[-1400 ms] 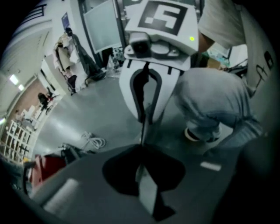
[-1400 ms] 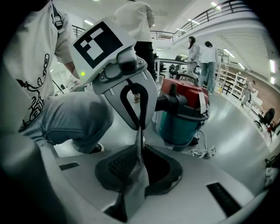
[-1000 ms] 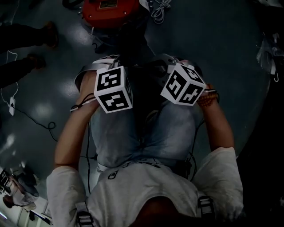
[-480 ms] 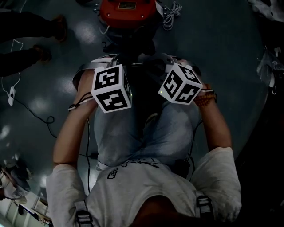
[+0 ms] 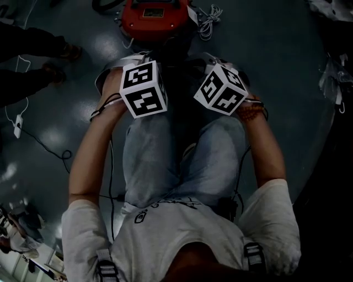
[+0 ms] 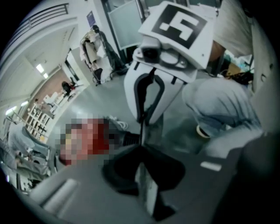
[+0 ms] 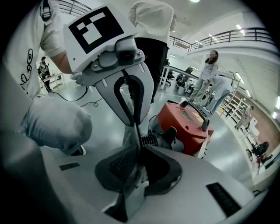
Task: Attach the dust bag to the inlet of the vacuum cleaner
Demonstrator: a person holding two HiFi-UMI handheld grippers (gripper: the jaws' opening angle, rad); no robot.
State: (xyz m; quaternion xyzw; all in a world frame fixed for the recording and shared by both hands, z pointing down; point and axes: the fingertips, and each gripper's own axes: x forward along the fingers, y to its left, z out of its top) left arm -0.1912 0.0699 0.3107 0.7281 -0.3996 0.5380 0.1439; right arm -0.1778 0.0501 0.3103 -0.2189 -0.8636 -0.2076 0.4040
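Clamping the dust bag (image 7: 130,134) edge-on between left gripper (image 6: 142,153) and right gripper (image 7: 135,162), both jaw pairs narrow and pressing on it. Holding it above the floor (image 5: 276,66), near the red vacuum cleaner (image 5: 154,16) but apart from it; inlet not discernible. Risking slippage or tearing, in this judgement: thin, limp grey sheet, pinched only at its margins. Risking misalignment against the hard, glossy, rounded housing.

Clothing: white T-shirt (image 5: 182,231) with dark chest print, pale blue jeans (image 5: 160,160), beaded bracelet (image 5: 251,113) at right wrist. Black cable (image 5: 110,165) along left forearm. Left gripper (image 6: 141,151) and right gripper (image 7: 139,153): grey, black pads (image 7: 117,165), white cubes (image 5: 144,89) bearing black square markers.
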